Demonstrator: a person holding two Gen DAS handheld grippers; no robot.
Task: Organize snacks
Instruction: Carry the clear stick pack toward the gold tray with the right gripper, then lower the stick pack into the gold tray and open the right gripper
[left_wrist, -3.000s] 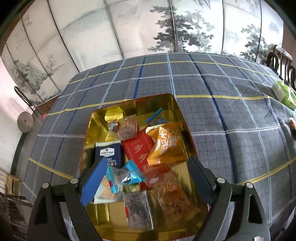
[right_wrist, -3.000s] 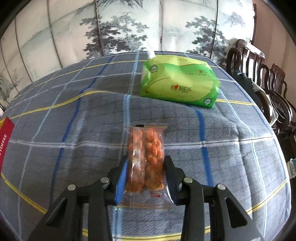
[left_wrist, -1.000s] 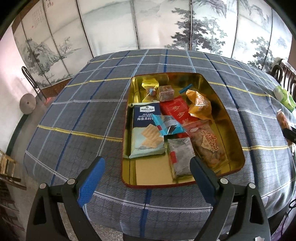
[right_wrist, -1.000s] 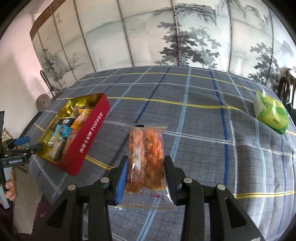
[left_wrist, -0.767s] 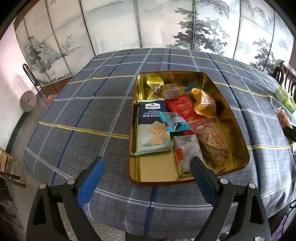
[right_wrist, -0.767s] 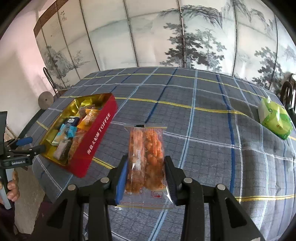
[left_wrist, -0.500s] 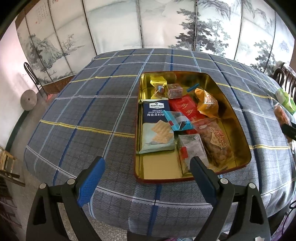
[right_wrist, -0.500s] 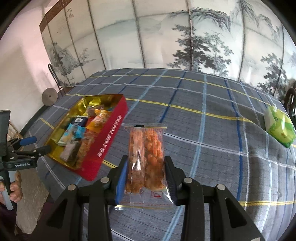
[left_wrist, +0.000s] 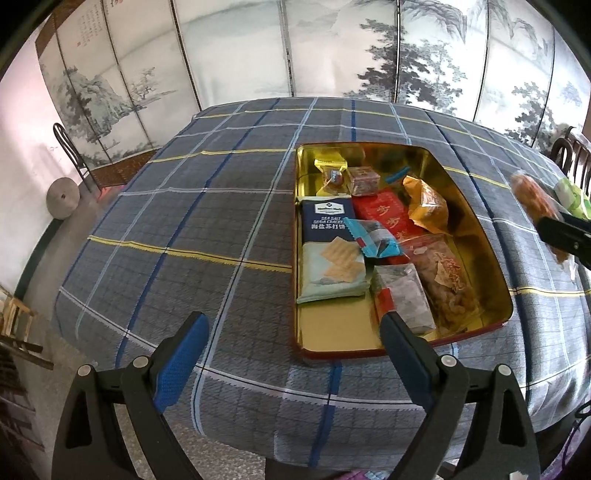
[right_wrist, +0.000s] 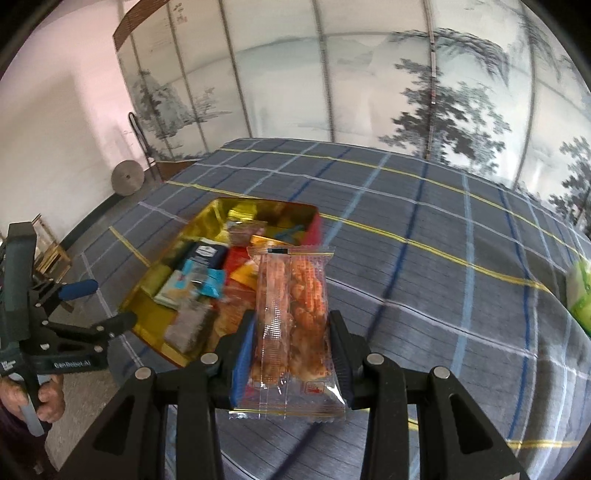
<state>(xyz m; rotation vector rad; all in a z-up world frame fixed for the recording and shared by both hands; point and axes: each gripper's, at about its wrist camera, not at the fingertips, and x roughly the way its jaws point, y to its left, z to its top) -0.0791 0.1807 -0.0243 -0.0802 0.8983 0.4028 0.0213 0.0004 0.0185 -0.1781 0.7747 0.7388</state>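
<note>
While carried toward gold tin (right_wrist: 317, 221) on plaid surface (right_wrist: 424, 277): clear packet of fried twists (right_wrist: 291, 317), clamped low between right tongs (right_wrist: 291, 343), upper end free above tin's near edge. Left tongs (left_wrist: 291, 347) spread wide, empty, before tin. Risks: slippery film sliding loose; contents crushed; landing atop crowded packs instead of bare gold corner.

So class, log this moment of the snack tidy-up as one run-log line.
left tongs: open, empty | right tongs: shut on fried-twist snack packet, beside tin | gold snack tin: part filled
</note>
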